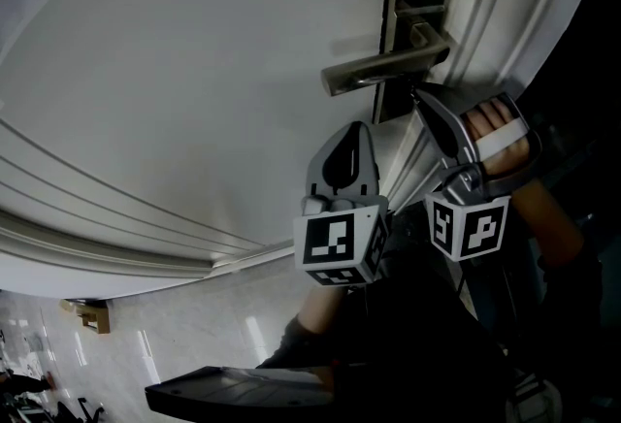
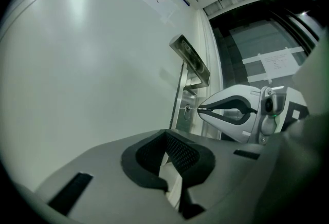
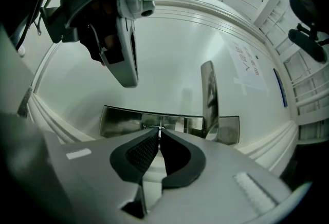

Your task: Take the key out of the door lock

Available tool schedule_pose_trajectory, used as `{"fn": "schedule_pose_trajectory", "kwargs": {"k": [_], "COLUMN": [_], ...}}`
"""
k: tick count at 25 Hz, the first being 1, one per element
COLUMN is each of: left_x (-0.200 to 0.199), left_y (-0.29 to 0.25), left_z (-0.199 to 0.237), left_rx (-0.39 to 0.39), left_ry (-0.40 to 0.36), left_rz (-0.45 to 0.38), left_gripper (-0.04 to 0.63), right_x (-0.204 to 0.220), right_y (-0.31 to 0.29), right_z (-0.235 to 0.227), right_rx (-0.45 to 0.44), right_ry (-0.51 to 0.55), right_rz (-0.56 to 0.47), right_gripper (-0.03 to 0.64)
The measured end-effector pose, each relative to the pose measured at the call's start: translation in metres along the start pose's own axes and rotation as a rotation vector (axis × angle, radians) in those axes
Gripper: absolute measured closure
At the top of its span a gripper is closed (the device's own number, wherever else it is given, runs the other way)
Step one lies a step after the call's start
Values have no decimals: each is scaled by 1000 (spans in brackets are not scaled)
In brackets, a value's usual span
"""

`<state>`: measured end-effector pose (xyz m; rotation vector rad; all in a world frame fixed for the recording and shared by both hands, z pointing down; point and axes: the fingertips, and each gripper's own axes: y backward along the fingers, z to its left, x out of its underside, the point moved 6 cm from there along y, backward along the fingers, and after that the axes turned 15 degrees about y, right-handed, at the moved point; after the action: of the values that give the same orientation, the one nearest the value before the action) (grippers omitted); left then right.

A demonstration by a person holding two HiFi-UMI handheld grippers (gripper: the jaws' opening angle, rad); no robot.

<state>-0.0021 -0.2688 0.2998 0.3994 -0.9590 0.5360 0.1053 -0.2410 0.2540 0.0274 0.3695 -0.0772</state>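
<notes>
Jaws of grey right gripper (image 3: 160, 133): together at the tips, pinched on a thin bright metal key (image 3: 160, 129). The key lies straight ahead of the tips, its far end in the keyhole of the long brushed-steel lock plate (image 3: 123, 123), so it is not yet out of the lock. The left gripper view gives the same clamp side-on: right gripper (image 2: 201, 110) closed on the key (image 2: 191, 109), and the key meeting the lock plate (image 2: 181, 115).

Grey left gripper (image 2: 165, 135): dark ribbed pads meet at the tips, nothing between them. It stands beside the right gripper, apart from it, pointing at the plain white door (image 1: 194, 72). Whether it touches the door cannot be told.

Hard to make out:
- Only a thin edge of the key shows between the pads, and its head shape is unreadable.
- In the head view the right gripper (image 1: 419, 99) covers the key completely.
- The hand (image 1: 500, 135) behind the right gripper is partly covered by the gripper's frame.
- The other hand is hidden behind the left gripper (image 1: 361, 127).

Counts:
- Grippers: 2.
- Black-and-white marker cubes: 2 (image 1: 340, 246) (image 1: 469, 225).
- Key: 1.
- Silver lever handle (image 3: 208, 94): 1, ahead and to the right of the right gripper's tips.
- Paper notice (image 3: 247, 63) on the door: 1, print too small to read.
</notes>
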Motion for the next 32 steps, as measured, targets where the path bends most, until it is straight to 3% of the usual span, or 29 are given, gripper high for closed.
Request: {"fn": "schedule_pose_trajectory", "kwargs": {"k": [32], "left_x": [-4], "left_y": [8], "left_z": [3], "left_rx": [-1], "left_ry": [-2], "left_rz": [-25], "left_gripper": [595], "right_x": [0], "right_y": [4], "right_z": [0], "right_rx": [-8], "right_ry": [-10], "right_rz": [-5], "right_gripper": [604]}}
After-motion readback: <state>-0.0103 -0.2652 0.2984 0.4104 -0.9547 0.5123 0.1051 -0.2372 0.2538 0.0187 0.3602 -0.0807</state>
